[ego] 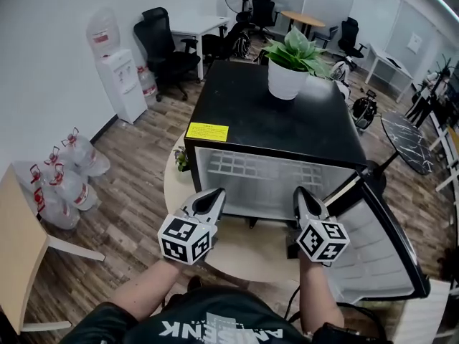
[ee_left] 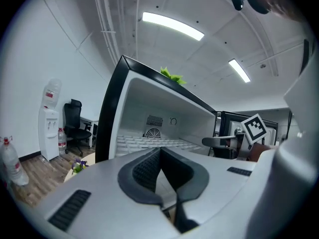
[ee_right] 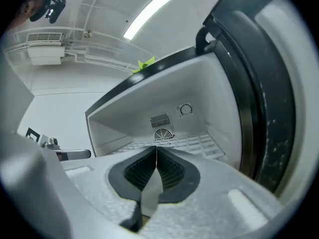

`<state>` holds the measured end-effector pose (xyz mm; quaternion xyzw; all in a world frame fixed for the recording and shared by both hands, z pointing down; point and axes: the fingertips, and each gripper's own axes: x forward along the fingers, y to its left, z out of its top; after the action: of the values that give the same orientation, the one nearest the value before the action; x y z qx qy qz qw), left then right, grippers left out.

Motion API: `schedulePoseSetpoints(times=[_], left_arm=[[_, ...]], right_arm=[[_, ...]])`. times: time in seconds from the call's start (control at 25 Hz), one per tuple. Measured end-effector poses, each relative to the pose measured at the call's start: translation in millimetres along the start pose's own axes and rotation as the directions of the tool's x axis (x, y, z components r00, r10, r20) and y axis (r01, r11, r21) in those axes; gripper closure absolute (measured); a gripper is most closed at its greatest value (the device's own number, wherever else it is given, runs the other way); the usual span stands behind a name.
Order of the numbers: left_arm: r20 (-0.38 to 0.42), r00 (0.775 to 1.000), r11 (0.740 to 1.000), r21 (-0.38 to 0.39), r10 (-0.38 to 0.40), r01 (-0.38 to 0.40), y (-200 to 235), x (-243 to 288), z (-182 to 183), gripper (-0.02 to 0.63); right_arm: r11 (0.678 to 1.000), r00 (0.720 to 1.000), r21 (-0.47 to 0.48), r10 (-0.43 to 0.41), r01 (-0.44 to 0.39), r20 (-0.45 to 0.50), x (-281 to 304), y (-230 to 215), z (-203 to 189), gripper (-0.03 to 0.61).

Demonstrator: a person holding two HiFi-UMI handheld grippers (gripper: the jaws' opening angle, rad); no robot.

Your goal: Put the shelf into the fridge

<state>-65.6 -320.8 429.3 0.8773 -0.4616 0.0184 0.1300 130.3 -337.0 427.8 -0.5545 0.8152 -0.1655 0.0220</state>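
1. Left gripper: jaws clenched together, nothing between the pads. Right gripper: same, closed on nothing.
2. Both hover just in front of the open fridge, pointing into the cavity, roughly level. Door is swung wide on my right.
3. Shelf: a white wire grid, lying flat inside the fridge, wall to wall, running back toward the vent on the rear wall. Neither gripper touches it. I can't tell whether it sits properly on its side ledges.
4. My read: the task looks done or nearly done, with at most a seating check left.
5. Handling guess: thin coated wire, so light, stiff and not fragile. It is slick and narrow for my pads, and would tip if held at one point.
6. If it needs a reseat: take the front edge bar, one gripper near each front corner, pads at a cross-joint so the wire can't slide. Keep it level or the corners will snag the walls.
7. Risk: the plant stands on top of the fridge, so don't jolt the cabinet.
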Motion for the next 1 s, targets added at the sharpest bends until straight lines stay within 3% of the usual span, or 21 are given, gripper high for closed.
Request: schedulePoseSetpoints(times=[0.16,0.36,0.44,0.68,0.84,1.0], left_arm=[[0.015,1.0,0.999,0.047,-0.004,0.004,0,-11,8,0.612],[0.064,0.996,0.998,-0.005,-0.062,0.062,-11,-22,28,0.612],[0.075,0.994,0.997,0.02,-0.081,0.079,-16,-27,35,0.612],[0.103,0.991,0.991,0.111,-0.089,0.078,-25,-42,55,0.612],[0.154,0.985,0.99,0.126,-0.081,0.062,-28,-51,66,0.612],[0.146,0.986,0.991,0.117,-0.08,0.063,-27,-56,67,0.611]], right_arm=[[0.999,1.0,-0.041,0.024,-0.023,0.008,-22,17,13,0.569],[0.997,0.998,-0.061,0.043,-0.04,0.048,-49,36,26,0.569],[0.997,0.998,-0.066,0.04,-0.037,0.053,-58,41,28,0.569],[0.998,0.997,-0.061,0.003,0.001,0.073,-82,45,36,0.569],[0.996,0.997,-0.086,0.011,-0.005,0.072,-90,49,40,0.569],[0.996,0.998,-0.094,0.013,-0.007,0.065,-94,52,39,0.571]])
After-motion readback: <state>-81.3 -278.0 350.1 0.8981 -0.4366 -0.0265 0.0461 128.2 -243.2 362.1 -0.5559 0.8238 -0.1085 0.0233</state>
